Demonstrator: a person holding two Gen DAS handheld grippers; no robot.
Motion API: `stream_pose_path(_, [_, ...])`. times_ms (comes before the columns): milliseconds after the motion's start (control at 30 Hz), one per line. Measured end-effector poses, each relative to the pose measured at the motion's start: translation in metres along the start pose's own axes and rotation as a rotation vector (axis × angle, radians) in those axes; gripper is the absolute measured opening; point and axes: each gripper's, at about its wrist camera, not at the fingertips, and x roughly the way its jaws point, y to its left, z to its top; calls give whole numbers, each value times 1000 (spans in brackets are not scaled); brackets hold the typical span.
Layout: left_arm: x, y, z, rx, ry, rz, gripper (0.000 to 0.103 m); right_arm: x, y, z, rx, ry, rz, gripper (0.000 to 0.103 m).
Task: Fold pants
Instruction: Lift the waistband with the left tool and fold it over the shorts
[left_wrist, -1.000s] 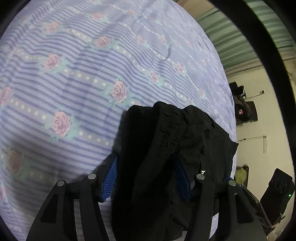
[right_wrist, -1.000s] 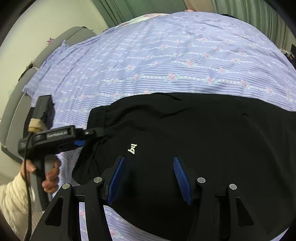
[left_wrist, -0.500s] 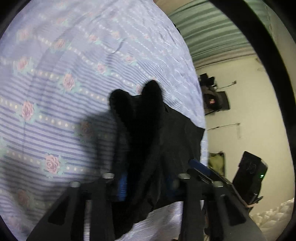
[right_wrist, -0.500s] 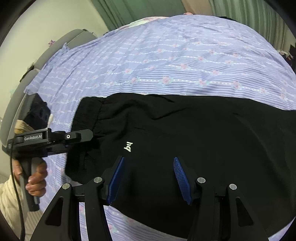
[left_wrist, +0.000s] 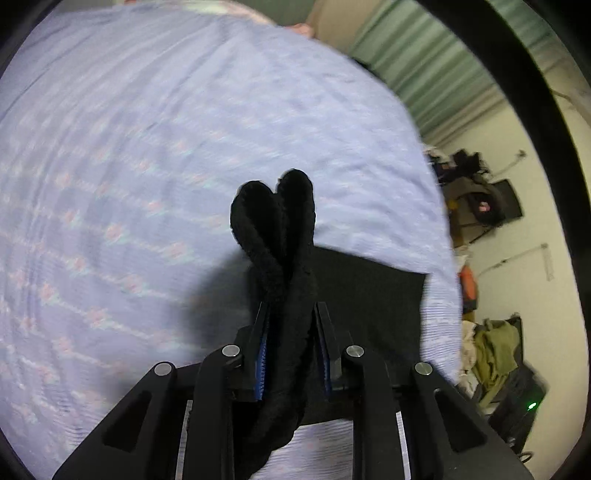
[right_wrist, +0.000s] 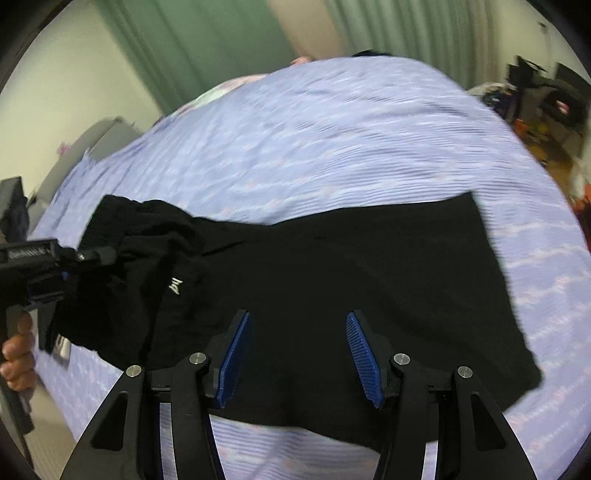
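Black pants (right_wrist: 351, 266) lie spread on a bed with a lilac flowered sheet (right_wrist: 332, 140). A small white logo (right_wrist: 176, 286) shows near the waistband. My left gripper (left_wrist: 291, 328) is shut on the bunched waistband (left_wrist: 280, 236) and holds it lifted off the sheet; it also shows at the left of the right wrist view (right_wrist: 92, 254). My right gripper (right_wrist: 297, 343) is open and empty, hovering over the near edge of the pants.
Green curtains (right_wrist: 207, 44) hang behind the bed. Clutter, clothes and dark equipment (left_wrist: 491, 350) stand on the floor beyond the bed's right side. A grey headboard (right_wrist: 99, 136) is at the far left.
The left gripper has closed tight on the waistband and lifted it up off the sheet. The right gripper has pulled back and tilted up, still open.
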Motion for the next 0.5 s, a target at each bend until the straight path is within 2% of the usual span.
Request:
stream_pose_path(133, [16,-58,0,31,-8,-64,21,-36,-40,-6,64,-49,-61,55])
stream_pose_path(300, [77,-130,-8,80,92,-129,21,-74,-85,-23,175,-96,-149,54])
stream_pose_path(500, [152,-201,-28,185,177,-89,21,-104,-133,-53,294,-118,-240,54])
